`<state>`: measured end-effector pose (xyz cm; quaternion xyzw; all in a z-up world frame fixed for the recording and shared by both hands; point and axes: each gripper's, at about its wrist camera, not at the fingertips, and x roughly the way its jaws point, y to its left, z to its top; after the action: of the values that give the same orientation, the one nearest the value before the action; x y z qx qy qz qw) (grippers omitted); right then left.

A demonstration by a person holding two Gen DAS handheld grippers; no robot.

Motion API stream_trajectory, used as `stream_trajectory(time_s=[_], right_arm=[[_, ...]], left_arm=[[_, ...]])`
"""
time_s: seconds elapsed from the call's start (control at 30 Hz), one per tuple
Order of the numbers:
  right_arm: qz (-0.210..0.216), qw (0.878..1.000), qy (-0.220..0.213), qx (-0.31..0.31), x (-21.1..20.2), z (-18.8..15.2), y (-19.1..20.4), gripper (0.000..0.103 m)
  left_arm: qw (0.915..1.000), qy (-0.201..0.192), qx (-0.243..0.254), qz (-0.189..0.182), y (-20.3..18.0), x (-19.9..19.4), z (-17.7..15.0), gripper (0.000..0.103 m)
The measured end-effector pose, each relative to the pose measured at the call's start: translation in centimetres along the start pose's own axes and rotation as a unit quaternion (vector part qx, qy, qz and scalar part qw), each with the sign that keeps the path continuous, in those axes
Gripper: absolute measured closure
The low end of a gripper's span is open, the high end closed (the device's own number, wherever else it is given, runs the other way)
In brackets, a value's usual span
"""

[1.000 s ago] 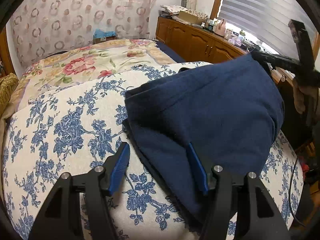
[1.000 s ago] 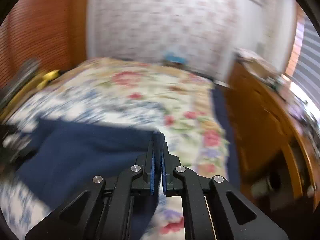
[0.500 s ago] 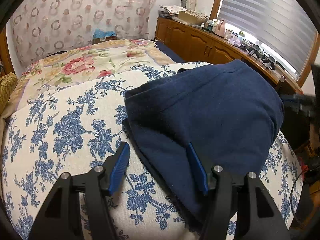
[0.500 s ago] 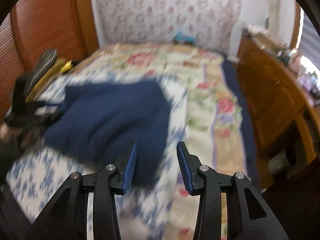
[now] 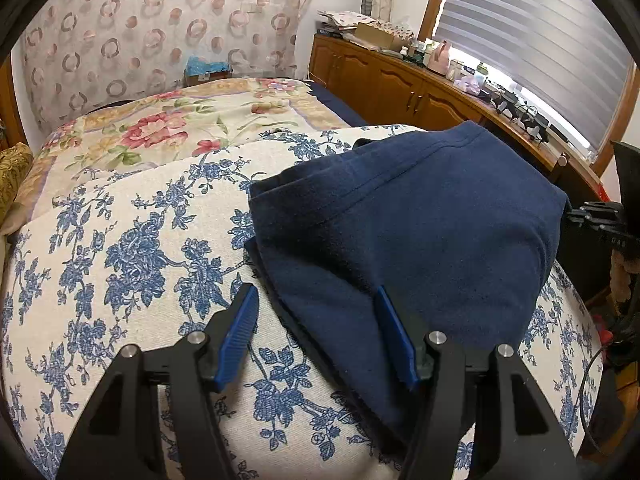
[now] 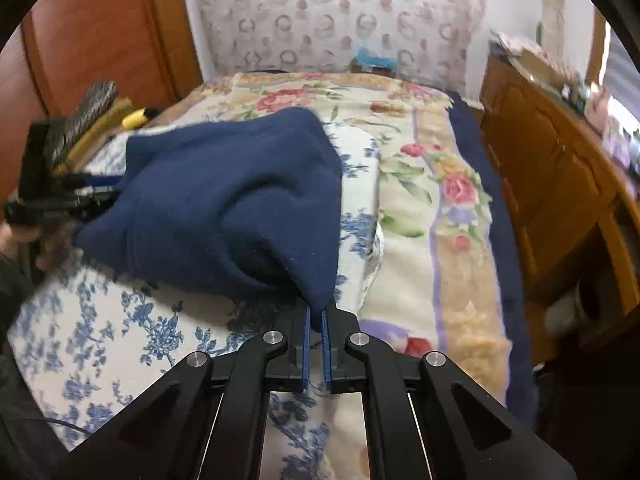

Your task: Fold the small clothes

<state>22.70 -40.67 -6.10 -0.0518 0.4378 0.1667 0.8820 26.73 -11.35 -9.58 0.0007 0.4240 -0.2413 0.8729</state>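
Observation:
A dark navy garment [image 5: 404,232] lies folded over on the blue-flowered white cloth [image 5: 132,248] on the bed. My left gripper [image 5: 316,328] is open; its right finger rests on the garment's near edge, its left finger over the cloth. In the right wrist view my right gripper [image 6: 316,320] is shut on a corner of the navy garment [image 6: 240,200], which bulges up ahead of it. The right gripper shows at the garment's right edge in the left wrist view [image 5: 596,216]. The left gripper shows at the garment's left side in the right wrist view [image 6: 64,196].
A floral quilt [image 5: 168,128] covers the bed beyond the cloth. A wooden cabinet [image 5: 404,88] with clutter on top runs along the right under a window blind. A wooden headboard [image 6: 104,40] and a yellow pillow [image 6: 108,120] are at the left.
My right gripper opened half a second ago, moved to the garment's right corner and has shut on it. My left gripper has stayed open in place.

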Motion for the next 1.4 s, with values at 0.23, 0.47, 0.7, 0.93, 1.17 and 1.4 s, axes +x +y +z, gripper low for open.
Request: stream_trajectory(time_s=[0.23, 0.47, 0.7, 0.93, 1.17, 1.4], right_arm=[[-0.067, 0.996, -0.063, 0.021, -2.6, 1.8, 0.0, 0.078], [-0.012, 0.995, -0.092, 0.022, -0.4, 5.1, 1.6, 0.041], [0.025, 0.999, -0.007, 0.03, 6.2, 6.1, 1.7, 0.037], [0.064, 0.997, 0.017, 0.043, 7.5, 5.0, 1.9, 0.045], [0.056, 0.998, -0.003, 0.008, 5.8, 5.0, 3.6, 0.08], [0.046, 0.995, -0.082, -0.021, 0.3, 7.3, 7.1, 0.082]], left_arm=[[0.9998, 0.015, -0.008, -0.007, 0.5, 0.2, 0.5, 0.042], [0.9992, 0.022, -0.027, -0.018, 1.0, 0.6, 1.3, 0.042], [0.9989, 0.021, -0.035, -0.025, 1.5, 0.8, 1.4, 0.067], [0.9959, 0.018, -0.054, -0.07, 2.0, 0.5, 1.7, 0.094], [0.9923, -0.048, -0.045, -0.106, 0.1, -5.0, 2.3, 0.096], [0.9858, -0.125, -0.026, -0.108, -0.1, -13.6, 2.6, 0.096]])
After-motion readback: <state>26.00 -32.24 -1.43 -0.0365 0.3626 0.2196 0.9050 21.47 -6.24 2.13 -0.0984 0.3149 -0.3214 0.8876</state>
